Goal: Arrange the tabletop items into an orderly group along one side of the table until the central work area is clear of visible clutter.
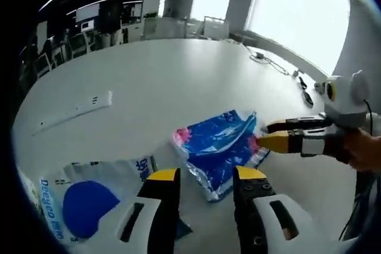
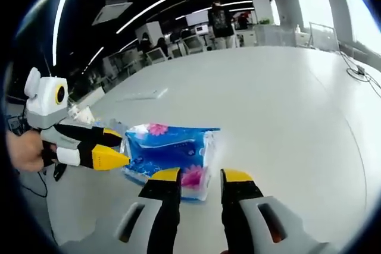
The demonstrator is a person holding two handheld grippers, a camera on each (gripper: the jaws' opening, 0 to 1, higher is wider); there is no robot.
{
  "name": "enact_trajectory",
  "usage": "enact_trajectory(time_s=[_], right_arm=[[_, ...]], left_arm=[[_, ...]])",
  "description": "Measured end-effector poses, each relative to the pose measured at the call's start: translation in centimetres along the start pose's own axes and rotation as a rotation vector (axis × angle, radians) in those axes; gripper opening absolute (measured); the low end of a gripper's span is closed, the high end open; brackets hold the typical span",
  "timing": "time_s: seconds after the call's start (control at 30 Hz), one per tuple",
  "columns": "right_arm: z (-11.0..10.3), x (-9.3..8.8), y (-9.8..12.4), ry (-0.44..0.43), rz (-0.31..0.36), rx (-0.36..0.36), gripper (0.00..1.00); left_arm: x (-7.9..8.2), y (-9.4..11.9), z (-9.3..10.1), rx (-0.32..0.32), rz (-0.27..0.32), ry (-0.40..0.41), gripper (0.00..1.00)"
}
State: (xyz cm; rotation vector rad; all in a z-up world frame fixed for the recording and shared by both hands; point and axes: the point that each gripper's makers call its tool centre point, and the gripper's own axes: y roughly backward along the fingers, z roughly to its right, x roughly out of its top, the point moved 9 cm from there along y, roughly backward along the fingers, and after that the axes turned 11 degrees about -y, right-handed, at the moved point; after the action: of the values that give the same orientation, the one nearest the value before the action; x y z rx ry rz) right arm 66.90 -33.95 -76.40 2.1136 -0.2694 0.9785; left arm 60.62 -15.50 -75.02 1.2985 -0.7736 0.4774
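Note:
A blue plastic tissue pack [image 1: 219,146] with pink flowers lies on the white table [image 1: 178,75]. My left gripper [image 1: 206,176] is open just short of the pack's near corner. My right gripper [image 1: 266,134] comes in from the right, its yellow fingertips at the pack's right edge. In the right gripper view the same pack [image 2: 169,149] lies just ahead of my open right gripper [image 2: 201,176], its near end reaching between the jaws. The left gripper [image 2: 118,147] enters from the left, jaws apart at the pack's left end. A hand holds each gripper.
A white bag [image 1: 89,197] with a blue circle lies at the lower left. A flat white strip [image 1: 77,108] rests farther out on the table. Cables [image 1: 268,60] trail along the far right edge. Chairs, desks and a standing person [image 1: 110,19] are beyond the table.

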Motion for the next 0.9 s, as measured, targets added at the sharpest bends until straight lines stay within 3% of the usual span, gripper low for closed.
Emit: enact_trajectory(time_s=[0.1, 0.33, 0.57, 0.9], right_arm=[[0.3, -0.2, -0.1, 0.007, -0.012, -0.015, 0.12], [0.6, -0.7, 0.3, -0.017, -0.014, -0.026, 0.04], [-0.2, -0.5, 1.3, -0.050, 0.023, -0.008, 0.01], [-1.5, -1.6, 1.7, -0.043, 0.018, 0.019, 0.00]], left_arm=[[-0.2, -0.1, 0.2, 0.009, -0.022, -0.012, 0.07], [0.1, 0.0, 0.1, 0.015, -0.026, 0.017, 0.00], [0.6, 1.4, 0.2, 0.015, -0.008, 0.047, 0.00], [-0.5, 2.9, 0.2, 0.047, -0.041, 0.043, 0.00]])
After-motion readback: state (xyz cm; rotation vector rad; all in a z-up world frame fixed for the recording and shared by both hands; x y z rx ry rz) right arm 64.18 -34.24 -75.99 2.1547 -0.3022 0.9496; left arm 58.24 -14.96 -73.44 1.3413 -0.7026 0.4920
